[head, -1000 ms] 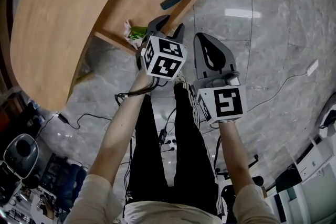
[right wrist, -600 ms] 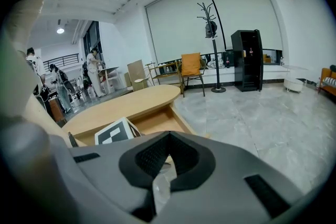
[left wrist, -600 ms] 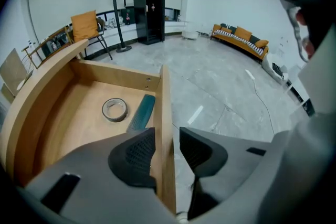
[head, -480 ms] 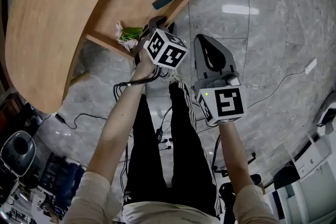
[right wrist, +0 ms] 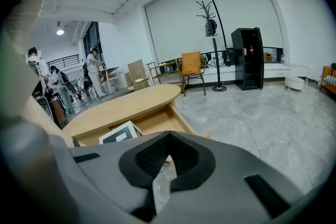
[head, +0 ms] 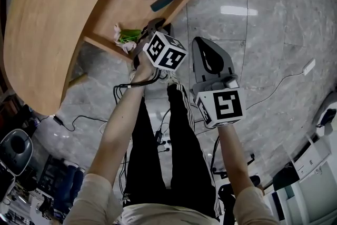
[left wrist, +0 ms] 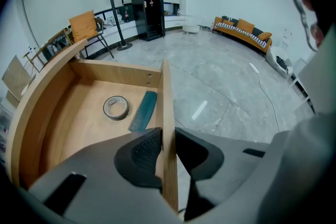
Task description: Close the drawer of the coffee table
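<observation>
The curved wooden tabletop [head: 42,23] lies ahead and to the left of my left claw [left wrist: 168,135]. Its drawer [left wrist: 79,123] stands pulled out, open directly ahead of that claw. The drawer's front panel [left wrist: 169,97] runs on edge between the 2 jaws, which are closing, both pads against the wood. My right claw [right wrist: 170,134] hangs just right of the left one, jaws together, holding nothing. Beyond the left claw's left jaw, on the drawer floor, lie 1 tape roll [left wrist: 116,108] and, just beside it, 1 teal comb [left wrist: 143,110].
</observation>
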